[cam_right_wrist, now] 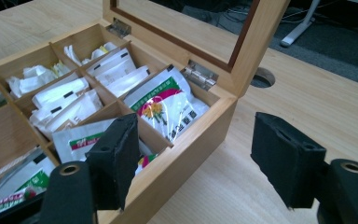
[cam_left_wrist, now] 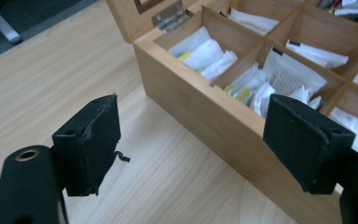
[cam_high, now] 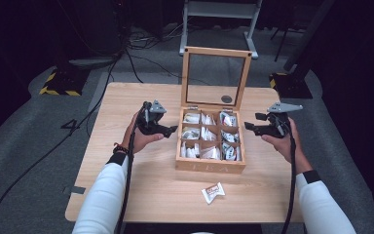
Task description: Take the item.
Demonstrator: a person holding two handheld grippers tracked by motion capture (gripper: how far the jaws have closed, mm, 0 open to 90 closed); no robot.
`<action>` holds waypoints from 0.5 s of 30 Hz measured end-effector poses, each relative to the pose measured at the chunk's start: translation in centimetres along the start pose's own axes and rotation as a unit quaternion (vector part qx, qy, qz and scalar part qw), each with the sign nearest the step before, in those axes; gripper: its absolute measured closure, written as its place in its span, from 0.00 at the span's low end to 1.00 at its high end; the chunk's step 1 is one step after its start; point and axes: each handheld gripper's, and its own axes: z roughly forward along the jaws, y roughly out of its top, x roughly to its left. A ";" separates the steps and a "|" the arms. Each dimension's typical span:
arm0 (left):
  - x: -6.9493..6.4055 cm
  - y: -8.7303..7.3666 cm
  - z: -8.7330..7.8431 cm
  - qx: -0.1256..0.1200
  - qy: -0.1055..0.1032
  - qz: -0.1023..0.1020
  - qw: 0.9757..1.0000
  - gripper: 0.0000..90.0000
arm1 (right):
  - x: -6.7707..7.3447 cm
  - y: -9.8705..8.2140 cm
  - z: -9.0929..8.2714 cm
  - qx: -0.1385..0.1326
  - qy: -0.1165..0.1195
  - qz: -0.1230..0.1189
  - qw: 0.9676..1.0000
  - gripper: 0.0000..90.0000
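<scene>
An open wooden tea box [cam_high: 210,167] stands mid-table, its glass-paned lid [cam_high: 216,51] upright at the back. Its compartments hold several tea sachets [cam_high: 202,134]. My left gripper [cam_high: 170,129] hovers just left of the box, jaws open and empty. In the left gripper view, the left gripper [cam_left_wrist: 193,109] faces the box's side wall [cam_left_wrist: 205,112]. My right gripper [cam_high: 252,121] hangs just right of the box, also open and empty. In the right gripper view, the right gripper [cam_right_wrist: 196,126] straddles the box's corner wall [cam_right_wrist: 186,158] without touching it, near a green-and-red sachet [cam_right_wrist: 165,105].
One loose sachet [cam_high: 213,191] lies on the wooden table [cam_high: 141,190] in front of the box. A round cable hole [cam_high: 226,99] sits behind the lid. Cables trail from both grippers off the near edge. Dark floor and stands surround the table.
</scene>
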 end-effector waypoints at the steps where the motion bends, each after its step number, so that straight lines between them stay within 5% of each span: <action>1: 0.1 0.2 0.1 -0.002 -0.001 -0.001 1.000 0.21 | -0.1 0.2 0.0 0.001 -0.004 -0.001 1.000 0.35; 15: 1.3 2.8 1.9 -0.017 0.014 -0.028 0.999 0.20 | -1.1 3.0 1.6 -0.001 -0.011 0.013 1.000 0.28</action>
